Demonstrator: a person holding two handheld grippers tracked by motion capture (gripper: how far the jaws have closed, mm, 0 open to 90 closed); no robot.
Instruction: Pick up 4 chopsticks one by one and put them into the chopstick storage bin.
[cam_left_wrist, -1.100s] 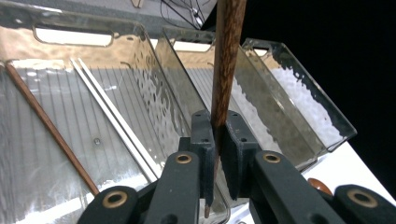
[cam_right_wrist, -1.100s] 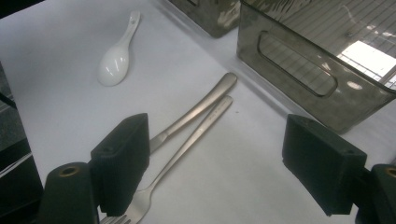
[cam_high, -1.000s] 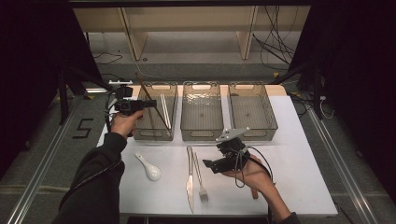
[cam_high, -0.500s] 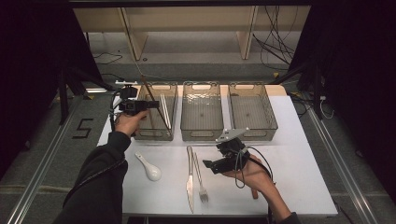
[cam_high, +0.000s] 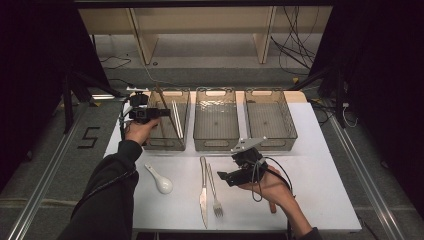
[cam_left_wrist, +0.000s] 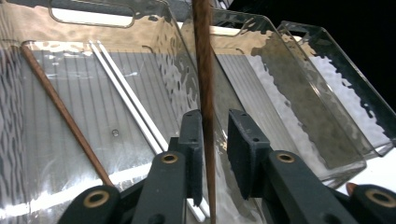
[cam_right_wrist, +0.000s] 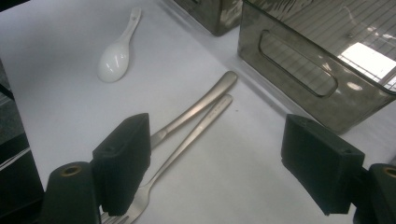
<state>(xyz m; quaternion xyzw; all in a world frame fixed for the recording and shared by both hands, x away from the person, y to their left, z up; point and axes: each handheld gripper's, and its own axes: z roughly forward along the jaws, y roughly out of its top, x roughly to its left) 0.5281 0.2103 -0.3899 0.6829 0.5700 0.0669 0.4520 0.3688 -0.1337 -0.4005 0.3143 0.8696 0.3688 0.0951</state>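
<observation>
Now the left gripper (cam_left_wrist: 215, 140) has just been opening, its jaws apart around the brown chopstick (cam_left_wrist: 203, 70), which stands upright over the left bin (cam_high: 150, 142); released crooked, it could tip over the rim.

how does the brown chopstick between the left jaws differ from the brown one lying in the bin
The brown wooden chopstick between the left jaws stands nearly upright; the brown wooden chopstick lying in the clear plastic bin rests slanted across the bin floor. The first sits between just-opening jaws with a gap beside it; the second lies free. Both are slim, dark brown sticks.
</observation>
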